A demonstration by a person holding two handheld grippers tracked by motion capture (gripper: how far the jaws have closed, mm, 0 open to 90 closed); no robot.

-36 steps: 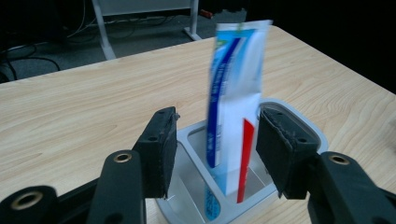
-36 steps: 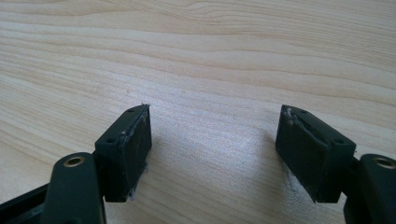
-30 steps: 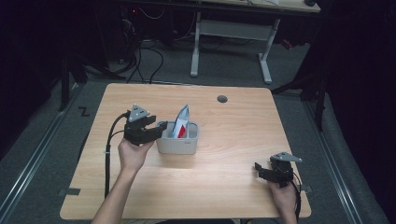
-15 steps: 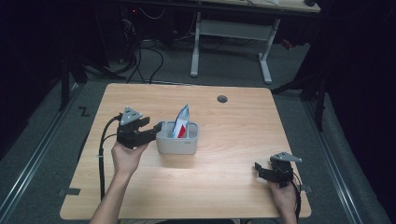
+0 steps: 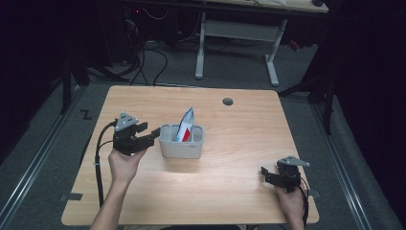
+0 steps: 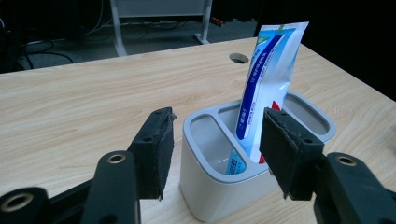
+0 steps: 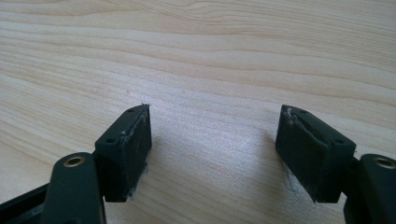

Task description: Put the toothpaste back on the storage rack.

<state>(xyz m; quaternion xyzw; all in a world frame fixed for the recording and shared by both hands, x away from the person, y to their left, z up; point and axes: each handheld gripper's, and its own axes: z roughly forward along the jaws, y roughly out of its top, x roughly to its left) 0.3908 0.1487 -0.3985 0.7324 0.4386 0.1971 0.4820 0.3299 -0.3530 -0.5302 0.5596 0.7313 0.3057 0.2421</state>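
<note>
A pale grey plastic holder with rounded compartments (image 5: pixel 181 142) is seen near the middle of the light wooden table (image 5: pixel 239 143). A blue, white and red toothpaste tube (image 6: pixel 271 79) is stood upright in its middle compartment, leaning slightly.

The step in hand is judged to be a withdrawal from the holder: it is best done level and straight, so the holder's rim is not clipped and the tube is not tipped.

The left gripper (image 6: pixel 215 149) is held just beside the holder; its jaws have just been opening, roughly half wide, and nothing is gripped or touched. The right gripper (image 7: pixel 212 144) is rested near the table's right front corner, jaws wide apart over bare wood, with nothing held.
</note>
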